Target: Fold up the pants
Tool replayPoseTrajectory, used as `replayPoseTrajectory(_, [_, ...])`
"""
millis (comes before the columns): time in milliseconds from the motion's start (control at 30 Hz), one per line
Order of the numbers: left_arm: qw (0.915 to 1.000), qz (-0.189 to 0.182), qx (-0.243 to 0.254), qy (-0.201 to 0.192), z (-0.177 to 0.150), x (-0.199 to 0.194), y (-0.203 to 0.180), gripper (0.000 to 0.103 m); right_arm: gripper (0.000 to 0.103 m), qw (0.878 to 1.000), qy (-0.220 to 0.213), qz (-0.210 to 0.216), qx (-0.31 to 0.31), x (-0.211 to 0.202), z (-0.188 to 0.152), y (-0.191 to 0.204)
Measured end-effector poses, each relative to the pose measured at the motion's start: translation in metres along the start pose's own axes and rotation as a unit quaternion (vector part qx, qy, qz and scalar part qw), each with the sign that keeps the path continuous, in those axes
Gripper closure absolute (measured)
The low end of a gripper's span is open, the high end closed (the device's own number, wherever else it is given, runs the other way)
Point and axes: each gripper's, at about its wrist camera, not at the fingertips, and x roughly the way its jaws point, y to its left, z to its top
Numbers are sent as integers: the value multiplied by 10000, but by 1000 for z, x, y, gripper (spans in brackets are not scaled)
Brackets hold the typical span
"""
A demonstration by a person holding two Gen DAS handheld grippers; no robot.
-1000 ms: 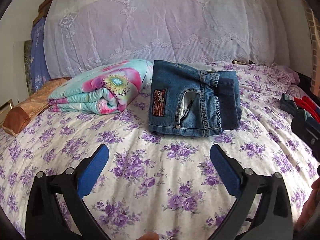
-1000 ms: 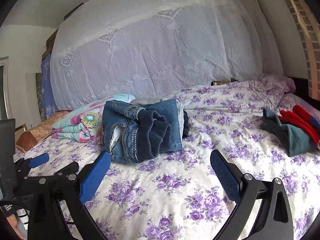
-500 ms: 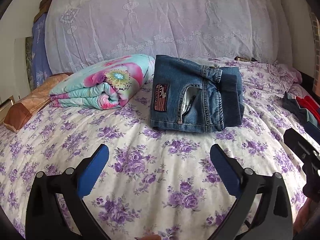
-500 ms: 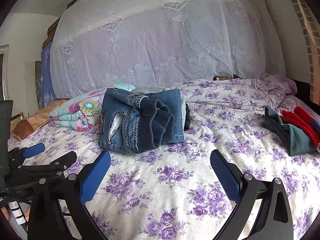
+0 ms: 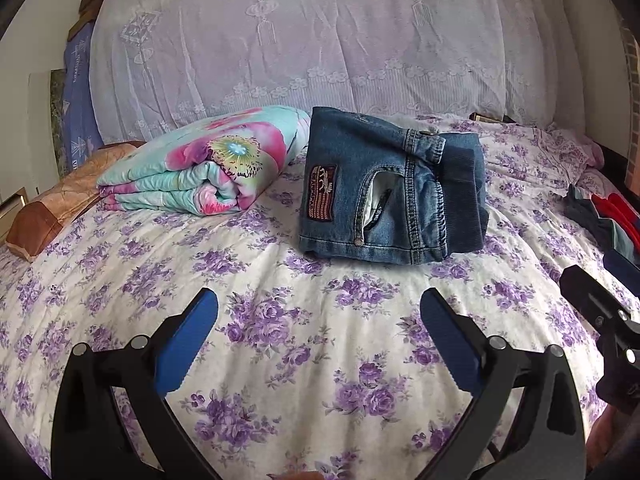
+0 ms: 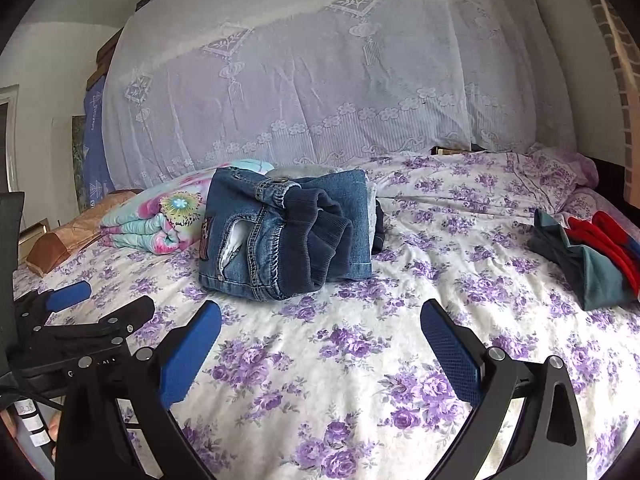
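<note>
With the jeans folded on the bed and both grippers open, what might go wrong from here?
The folded jeans look bulky, with a dark ribbed layer bunched at the open side, so the bundle may spring loose. They sit close beside the floral quilt; the left gripper or right gripper could snag it when reaching in.

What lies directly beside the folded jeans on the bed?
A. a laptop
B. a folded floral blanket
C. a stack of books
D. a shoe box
B: the folded floral blanket in turquoise and pink lies right next to the folded jeans on the purple-flowered bedsheet.
</note>
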Motion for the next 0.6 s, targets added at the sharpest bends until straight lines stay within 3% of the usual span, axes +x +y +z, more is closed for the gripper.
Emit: replayPoseTrajectory(600, [10000, 18, 22, -36, -1, -1, -1, 4, 3, 10000, 20, -5, -3, 1, 0, 1])
